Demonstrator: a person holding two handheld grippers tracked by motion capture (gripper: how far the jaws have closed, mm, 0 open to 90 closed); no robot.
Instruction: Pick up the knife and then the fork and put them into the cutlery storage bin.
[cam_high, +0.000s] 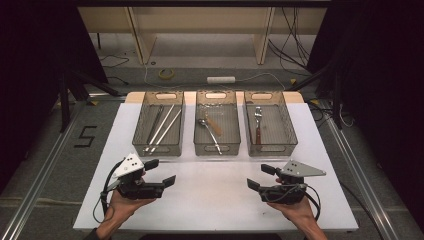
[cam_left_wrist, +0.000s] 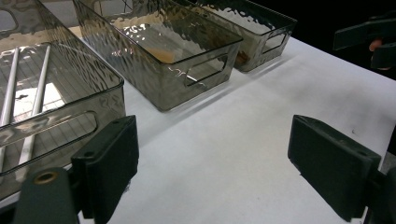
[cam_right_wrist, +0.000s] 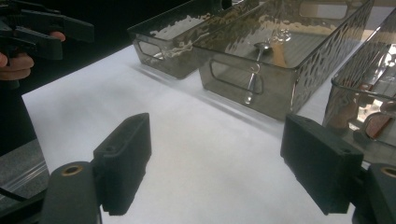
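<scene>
Three smoky clear bins stand in a row at the back of the white table (cam_high: 210, 195). The left bin (cam_high: 159, 123) holds long silver chopsticks (cam_high: 162, 127); the middle bin (cam_high: 216, 122) holds a spoon (cam_high: 210, 132) and a wooden-handled utensil; the right bin (cam_high: 270, 123) holds a fork (cam_high: 258, 125) with a brown handle. My left gripper (cam_high: 161, 172) sits open near the front left, empty, pointing right. My right gripper (cam_high: 260, 176) sits open at the front right, empty, pointing left. Close up, the left gripper (cam_left_wrist: 212, 163) faces the bins and the right gripper (cam_right_wrist: 217, 163) faces the middle bin (cam_right_wrist: 280, 70).
Metal rails run along both sides of the table. Behind it lie cables, a roll of tape (cam_high: 166, 73) and a white power strip (cam_high: 221, 79) on the floor. A number 5 mark (cam_high: 86, 136) sits on the floor at left. Bare white surface spans between the grippers.
</scene>
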